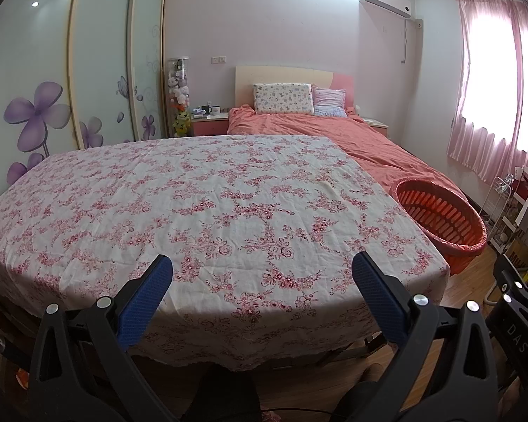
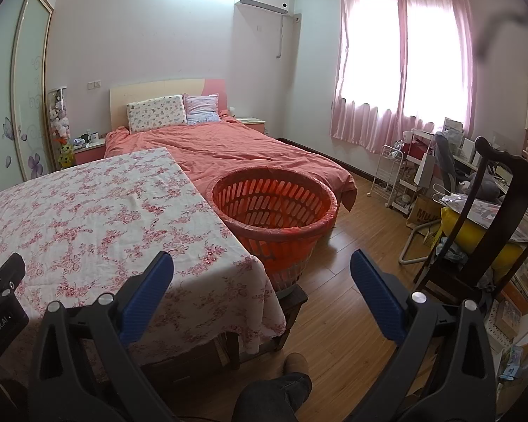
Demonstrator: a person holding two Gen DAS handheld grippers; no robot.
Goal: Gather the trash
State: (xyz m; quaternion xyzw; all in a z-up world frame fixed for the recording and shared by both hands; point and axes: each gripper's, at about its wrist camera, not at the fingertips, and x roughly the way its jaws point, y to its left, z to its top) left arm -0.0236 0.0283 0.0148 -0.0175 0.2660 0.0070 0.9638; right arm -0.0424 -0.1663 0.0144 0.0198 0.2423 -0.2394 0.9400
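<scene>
Left wrist view: the left gripper point(image 1: 262, 272) is held with its blue pads point(image 1: 148, 302) spread wide and nothing between them, just over the near edge of the table point(image 1: 211, 204). Beyond the tips only the floral cloth is seen; no scrap, wrapper or other piece of trash can be made out on it in either view. The one task thing that can be placed is the orange basket point(image 1: 440, 218), lined with a thin film, which stands off the table's right side, close against its far-right corner and between the table and the bed point(image 1: 334, 133).

In the right wrist view the right gripper point(image 2: 262, 270) is likewise parted and empty, held off the table's near-right corner, above the floor. The basket point(image 2: 274, 207) lies straight ahead of these tongs and slightly to their left, its round mouth open upward; it appears to be raised on a dark stool beside the table.

The right hand is judged the nearer to the basket, the left the better placed over the table. Where the trash itself lies cannot be told from these pictures, so a search beyond the table is likely called for first.
</scene>
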